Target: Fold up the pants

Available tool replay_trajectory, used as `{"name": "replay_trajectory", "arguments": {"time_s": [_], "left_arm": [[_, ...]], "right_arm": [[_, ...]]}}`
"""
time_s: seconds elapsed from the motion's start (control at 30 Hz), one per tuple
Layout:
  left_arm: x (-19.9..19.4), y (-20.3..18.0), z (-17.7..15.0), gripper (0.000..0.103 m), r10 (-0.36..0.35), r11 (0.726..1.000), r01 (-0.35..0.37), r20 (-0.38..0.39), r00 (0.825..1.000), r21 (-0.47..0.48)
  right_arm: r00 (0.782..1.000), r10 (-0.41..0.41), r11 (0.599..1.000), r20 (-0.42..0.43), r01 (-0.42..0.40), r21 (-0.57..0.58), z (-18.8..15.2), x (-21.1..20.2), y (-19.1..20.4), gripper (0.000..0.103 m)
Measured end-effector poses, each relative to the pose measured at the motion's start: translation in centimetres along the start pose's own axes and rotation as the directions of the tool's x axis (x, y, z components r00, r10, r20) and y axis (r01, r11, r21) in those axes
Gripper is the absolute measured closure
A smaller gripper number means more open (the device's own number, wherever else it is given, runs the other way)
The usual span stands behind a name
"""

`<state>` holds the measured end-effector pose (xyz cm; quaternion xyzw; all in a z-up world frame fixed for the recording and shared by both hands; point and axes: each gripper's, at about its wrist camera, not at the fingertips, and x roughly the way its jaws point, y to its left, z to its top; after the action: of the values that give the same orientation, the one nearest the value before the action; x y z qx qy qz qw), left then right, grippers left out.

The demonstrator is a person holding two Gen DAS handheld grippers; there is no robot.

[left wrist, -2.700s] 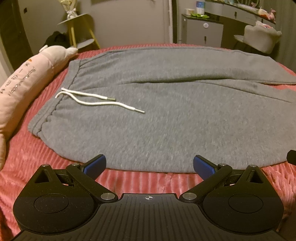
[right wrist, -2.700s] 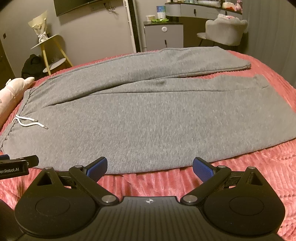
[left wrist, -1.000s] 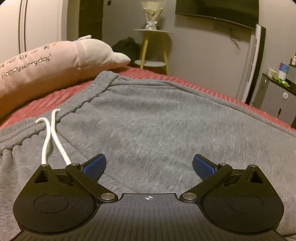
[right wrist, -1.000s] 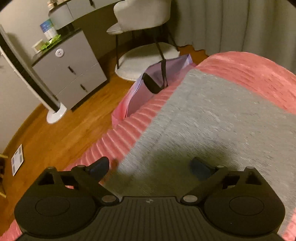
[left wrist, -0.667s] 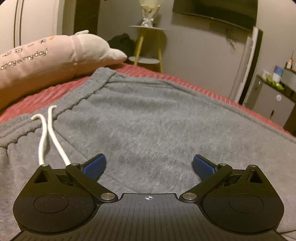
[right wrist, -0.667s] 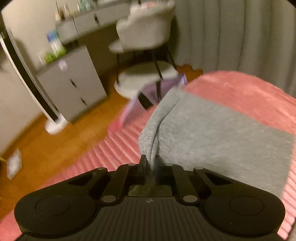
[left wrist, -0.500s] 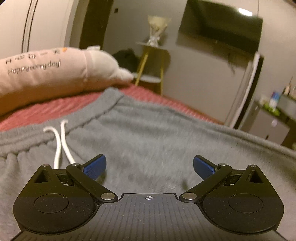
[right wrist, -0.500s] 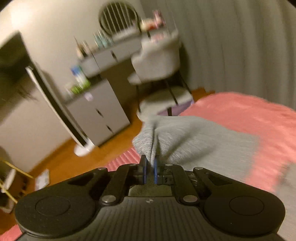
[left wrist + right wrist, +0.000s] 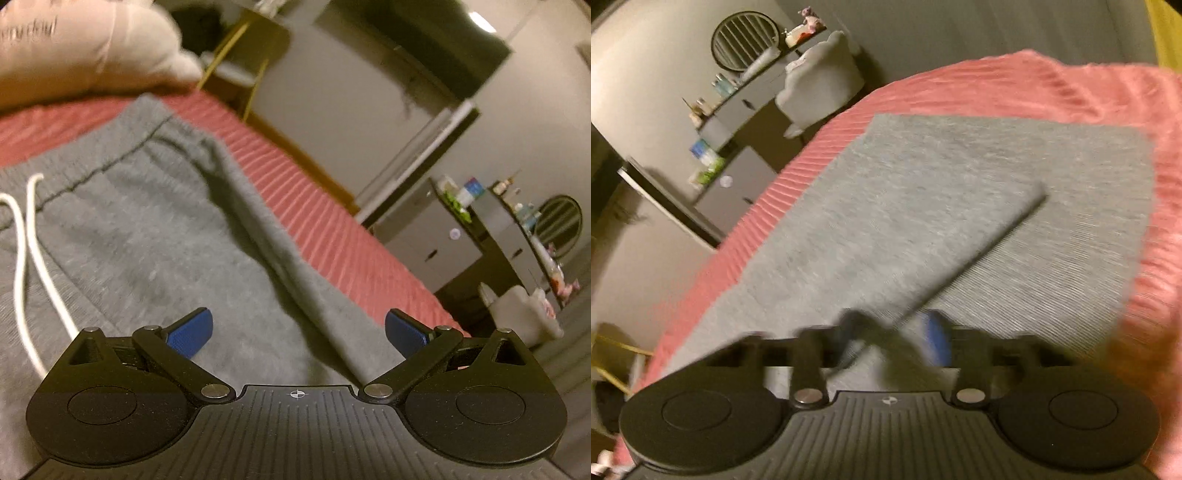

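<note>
While the right tool (image 9: 894, 339) tilts over the pants (image 9: 960, 192), jaws opening, fabric between; left tool (image 9: 295, 328) spread wide.

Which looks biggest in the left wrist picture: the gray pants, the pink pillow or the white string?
1. gray pants, filling most of the bed in view.
2. pink pillow, though cut off by the frame.
3. white string, thin and smallest.
</note>
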<state>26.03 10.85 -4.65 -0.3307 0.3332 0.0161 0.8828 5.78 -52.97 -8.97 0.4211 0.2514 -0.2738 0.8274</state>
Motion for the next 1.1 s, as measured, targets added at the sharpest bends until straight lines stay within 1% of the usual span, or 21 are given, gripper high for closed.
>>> {"name": "replay_trajectory", "arguments": {"time_s": [0.03,0.1,0.2,0.23,0.27,0.3,0.33,0.4,0.47,0.53,0.57,0.6,0.63,0.7,0.73,0.8,0.9,0.93,1.0,1.03,1.1], "left_arm": [[0.7,0.3,0.8,0.015,0.007,1.0,-0.007,-0.021,1.0,-0.018],[2.3,0.6,2.3,0.028,0.042,0.999,-0.043,-0.062,0.997,-0.029],[5.0,0.6,4.7,0.03,0.07,0.996,-0.074,-0.108,0.992,-0.04],[5.8,0.5,5.4,0.031,0.081,0.996,-0.086,-0.118,0.99,-0.032],[6.7,0.1,6.1,0.031,0.078,0.997,-0.08,-0.125,0.989,-0.014],[7.7,-0.1,6.7,0.031,0.083,0.996,-0.084,-0.138,0.987,-0.003],[8.4,-0.2,7.0,0.031,0.089,0.996,-0.092,-0.153,0.984,-0.007],[9.5,0.0,7.6,0.034,0.09,0.994,-0.1,-0.191,0.977,-0.041],[10.0,-0.3,8.2,0.053,0.07,0.996,-0.081,-0.2,0.977,-0.045],[10.6,-0.2,8.9,0.086,0.091,0.994,-0.104,-0.254,0.963,-0.039],[10.5,0.0,9.3,0.091,0.088,0.993,-0.106,-0.263,0.961,-0.055],[10.0,0.3,9.7,0.094,0.062,0.993,-0.088,-0.265,0.962,-0.085],[8.7,0.4,10.2,0.094,0.022,0.992,-0.051,-0.24,0.971,-0.113],[4.9,-0.3,10.9,0.094,-0.059,0.994,0.042,-0.161,0.985,-0.104],[2.7,-0.7,10.8,0.094,-0.091,0.993,0.081,-0.126,0.988,-0.08],[-2.6,-1.4,10.2,0.094,-0.16,0.987,0.159,-0.062,0.985,-0.021],[-9.7,-0.5,7.4,0.094,-0.229,0.973,0.23,-0.018,0.973,0.014],[-11.5,0.3,6.1,0.094,-0.234,0.972,0.234,-0.024,0.972,0.029],[-13.8,2.0,3.1,0.093,-0.209,0.977,0.211,-0.062,0.976,0.024],[-14.3,3.3,1.4,0.093,-0.178,0.983,0.181,-0.094,0.979,0.023],[-13.9,5.4,-1.4,0.092,-0.072,0.997,0.077,-0.173,0.982,0.022]], "right_arm": [[1.0,0.021,0.999,-0.007,-0.021,0.029,0.3,0.5,0.1,0.033],[1.0,0.027,0.999,-0.015,-0.027,0.02,1.1,1.4,0.4,0.033],[0.999,0.048,0.999,-0.012,-0.048,0.009,1.6,2.1,0.7,0.033],[0.999,0.052,0.999,-0.014,-0.051,0.015,1.8,2.1,0.5,0.04],[0.999,0.047,0.999,-0.011,-0.047,0.023,2.1,2.7,0.5,0.051],[0.999,0.044,0.999,-0.003,-0.044,0.025,1.8,2.0,0.7,0.078],[0.999,0.047,0.999,-0.003,-0.047,0.017,2.0,2.2,0.7,0.092],[0.999,0.044,0.999,-0.014,-0.043,0.017,2.3,2.5,0.8,0.092],[0.999,0.034,0.998,-0.037,-0.032,0.055,2.4,2.9,0.4,0.091],[0.998,0.048,0.993,-0.044,-0.043,0.11,2.8,3.3,-0.1,0.087],[0.998,0.046,0.991,-0.051,-0.039,0.124,3.0,3.5,-0.1,0.087],[0.997,0.043,0.991,-0.056,-0.036,0.131,3.3,3.7,0.0,0.09],[0.997,0.034,0.993,-0.067,-0.026,0.118,3.8,3.9,0.4,0.097],[0.997,0.014,0.995,-0.075,-0.007,0.095,4.5,3.5,1.3,0.097],[0.998,0.043,0.994,-0.054,-0.038,0.102,5.1,2.7,1.5,0.097],[0.994,0.11,0.99,0.005,-0.11,0.083,6.5,0.2,2.2,0.097],[0.977,0.178,0.983,0.116,-0.182,0.018,8.0,-4.7,2.3,0.097],[0.971,0.193,0.981,0.14,-0.196,0.005,8.2,-6.1,1.8,0.097],[0.966,0.192,0.981,0.17,-0.189,-0.035,8.0,-8.3,0.3,0.097],[0.97,0.176,0.984,0.17,-0.17,-0.054,7.6,-8.8,-0.5,0.097],[0.985,0.103,0.993,0.136,-0.095,-0.071,6.3,-8.8,-2.9,0.097]]}}
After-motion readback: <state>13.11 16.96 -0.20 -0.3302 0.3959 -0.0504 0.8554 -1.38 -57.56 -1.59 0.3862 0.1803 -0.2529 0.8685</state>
